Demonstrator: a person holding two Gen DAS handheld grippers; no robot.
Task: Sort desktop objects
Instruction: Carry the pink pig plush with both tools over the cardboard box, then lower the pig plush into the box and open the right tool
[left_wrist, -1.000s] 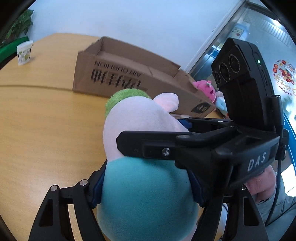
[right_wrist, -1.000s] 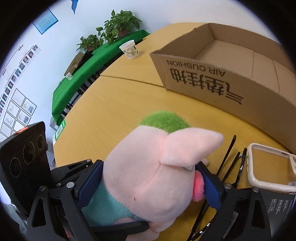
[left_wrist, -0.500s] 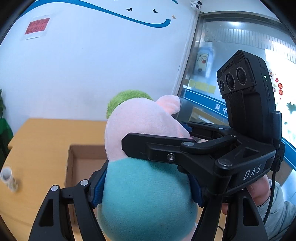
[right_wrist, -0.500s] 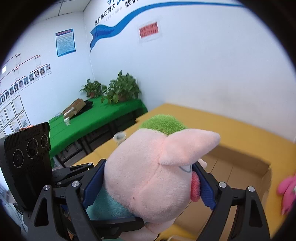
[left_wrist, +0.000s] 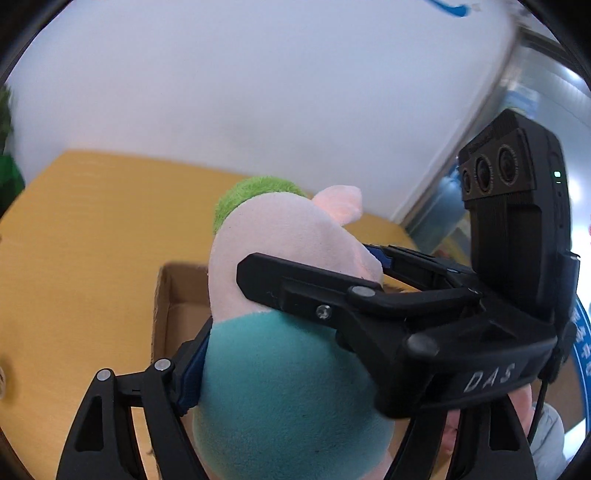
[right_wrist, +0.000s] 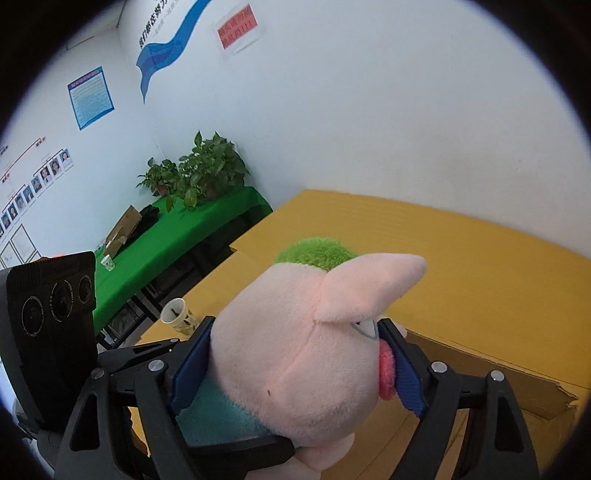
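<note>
A plush pig (left_wrist: 280, 332) with a pink head, green cap and teal body is held in the air by both grippers. My left gripper (left_wrist: 295, 373) is shut on its teal body. My right gripper (right_wrist: 295, 365) is shut on its pink head (right_wrist: 295, 354) and crosses the left wrist view as a black frame (left_wrist: 369, 306). The open cardboard box (left_wrist: 166, 306) lies below and just beyond the pig; its far rim shows in the right wrist view (right_wrist: 480, 362).
The yellow wooden table (left_wrist: 74, 240) runs to the white wall. A paper cup (right_wrist: 179, 315) stands left of the box. A green-covered table (right_wrist: 177, 240) with potted plants (right_wrist: 199, 173) stands beyond the left edge.
Both grippers have carried the pig up from the table and over toward the box. In the last half second the views tilted back down, and the box opening came closer below the pig.
</note>
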